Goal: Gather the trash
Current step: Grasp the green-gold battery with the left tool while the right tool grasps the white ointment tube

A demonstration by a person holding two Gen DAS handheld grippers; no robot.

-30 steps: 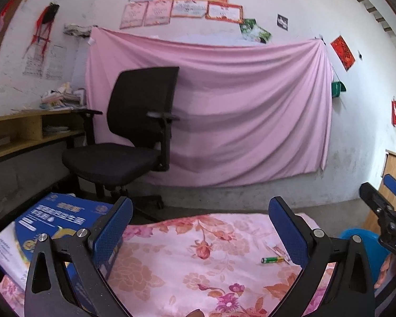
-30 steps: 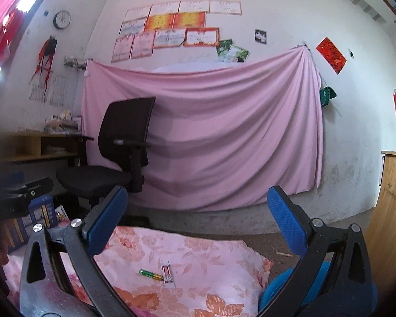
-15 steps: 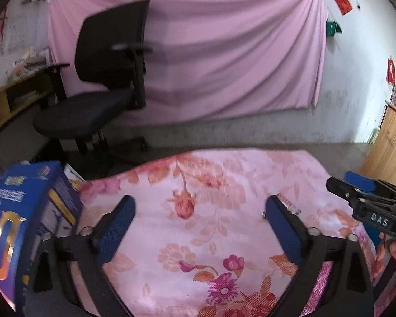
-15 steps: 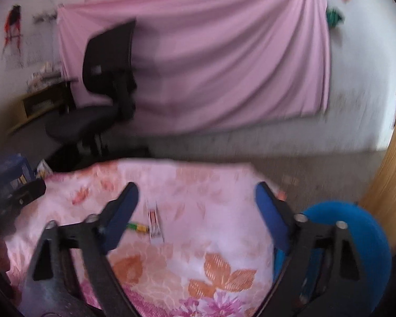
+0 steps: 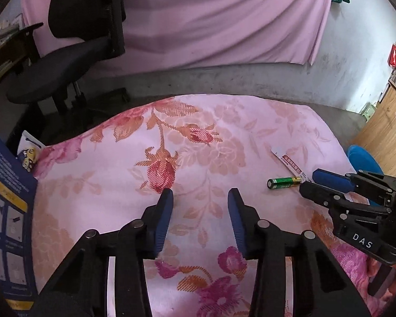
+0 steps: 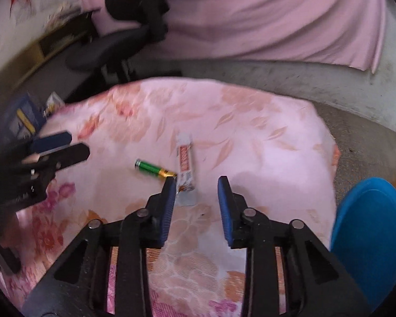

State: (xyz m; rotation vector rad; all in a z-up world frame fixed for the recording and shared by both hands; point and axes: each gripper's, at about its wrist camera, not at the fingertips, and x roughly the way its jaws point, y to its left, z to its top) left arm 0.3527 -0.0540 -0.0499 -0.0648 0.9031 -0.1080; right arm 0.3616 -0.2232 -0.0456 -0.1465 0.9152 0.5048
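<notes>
A green battery (image 5: 284, 182) (image 6: 154, 169) and a white wrapper with red print (image 5: 290, 161) (image 6: 185, 168) lie side by side on the pink floral cloth (image 5: 203, 142). My right gripper (image 6: 196, 185) is open and empty, low over the cloth, its left finger just short of the wrapper's near end and the battery's gold tip. It shows side-on in the left wrist view (image 5: 319, 182). My left gripper (image 5: 200, 198) is open and empty over bare cloth, left of the battery.
A blue bin (image 6: 369, 232) (image 5: 364, 158) stands off the cloth's right edge. A blue printed box (image 5: 8, 211) stands at the left edge. A black office chair (image 5: 74, 42) and concrete floor lie beyond, with a pink sheet on the wall.
Both grippers have tilted down and dropped toward the cloth, and their jaws have narrowed. The right gripper has closed in on the battery and wrapper.
</notes>
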